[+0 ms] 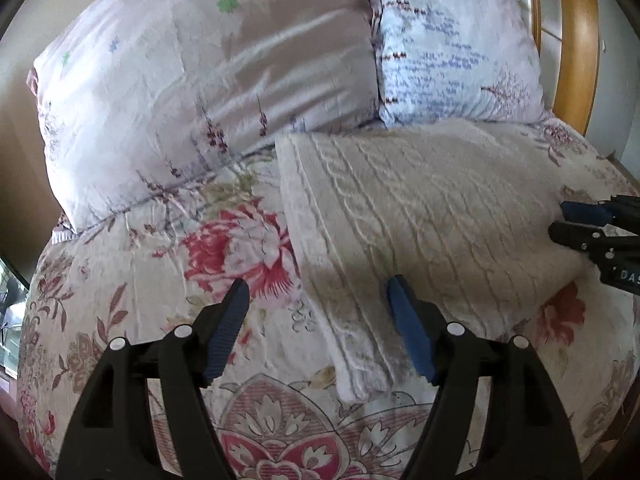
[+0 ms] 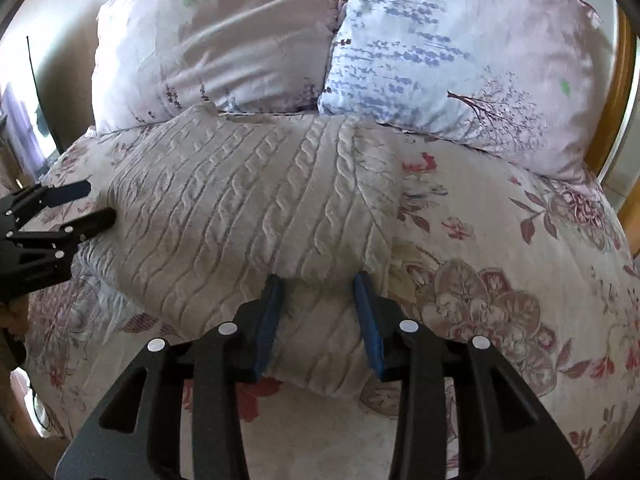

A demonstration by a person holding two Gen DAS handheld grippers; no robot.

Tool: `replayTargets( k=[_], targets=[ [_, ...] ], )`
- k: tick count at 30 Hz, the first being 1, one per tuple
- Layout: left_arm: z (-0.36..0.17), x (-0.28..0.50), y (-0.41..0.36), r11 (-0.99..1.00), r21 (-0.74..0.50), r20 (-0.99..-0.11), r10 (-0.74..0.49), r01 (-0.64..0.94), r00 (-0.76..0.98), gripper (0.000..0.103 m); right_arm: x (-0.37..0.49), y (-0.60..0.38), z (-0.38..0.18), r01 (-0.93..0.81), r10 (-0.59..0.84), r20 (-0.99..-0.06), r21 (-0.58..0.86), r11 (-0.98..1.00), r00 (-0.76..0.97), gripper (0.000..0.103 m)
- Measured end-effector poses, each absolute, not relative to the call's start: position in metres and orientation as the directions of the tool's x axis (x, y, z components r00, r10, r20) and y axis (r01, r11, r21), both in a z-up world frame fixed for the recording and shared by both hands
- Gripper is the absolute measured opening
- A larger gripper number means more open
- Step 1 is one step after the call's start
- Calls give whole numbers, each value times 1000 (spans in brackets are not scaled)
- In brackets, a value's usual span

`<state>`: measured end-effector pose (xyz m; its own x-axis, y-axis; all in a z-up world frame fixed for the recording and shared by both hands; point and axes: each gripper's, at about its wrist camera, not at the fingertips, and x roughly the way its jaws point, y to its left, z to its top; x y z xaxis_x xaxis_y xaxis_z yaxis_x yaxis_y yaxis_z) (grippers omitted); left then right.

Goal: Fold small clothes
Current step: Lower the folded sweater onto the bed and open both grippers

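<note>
A cream cable-knit sweater (image 2: 248,200) lies folded on the floral bedspread (image 2: 500,240), its far edge tucked against the two pillows (image 2: 440,60). The left gripper (image 1: 318,292) hovers with fingers spread wide over the sweater's left edge, holding nothing. The right gripper (image 2: 318,284) has its fingers apart around a raised fold at the near right edge; whether they pinch it I cannot tell. Bare bedspread stretches to the right.
</note>
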<state>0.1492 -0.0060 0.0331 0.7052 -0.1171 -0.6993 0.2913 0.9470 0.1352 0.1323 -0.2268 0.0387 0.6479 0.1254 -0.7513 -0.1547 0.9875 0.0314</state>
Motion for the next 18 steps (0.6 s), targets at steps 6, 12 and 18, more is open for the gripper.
replayTargets(
  k=[6, 12, 18],
  targets=[
    [29, 149, -7, 954, 134, -702, -99, 267, 706, 72, 130, -226, 37, -157, 125, -742, 28, 987, 659, 40],
    [27, 152, -9, 956, 134, -710, -93, 263, 698, 73, 132, -225, 36, -157, 116, -746, 15, 987, 655, 40],
    [23, 157, -13, 950, 169, -704, -70, 262, 707, 79, 144, -220, 35, -171, 82, -765, -38, 984, 638, 45]
  ],
)
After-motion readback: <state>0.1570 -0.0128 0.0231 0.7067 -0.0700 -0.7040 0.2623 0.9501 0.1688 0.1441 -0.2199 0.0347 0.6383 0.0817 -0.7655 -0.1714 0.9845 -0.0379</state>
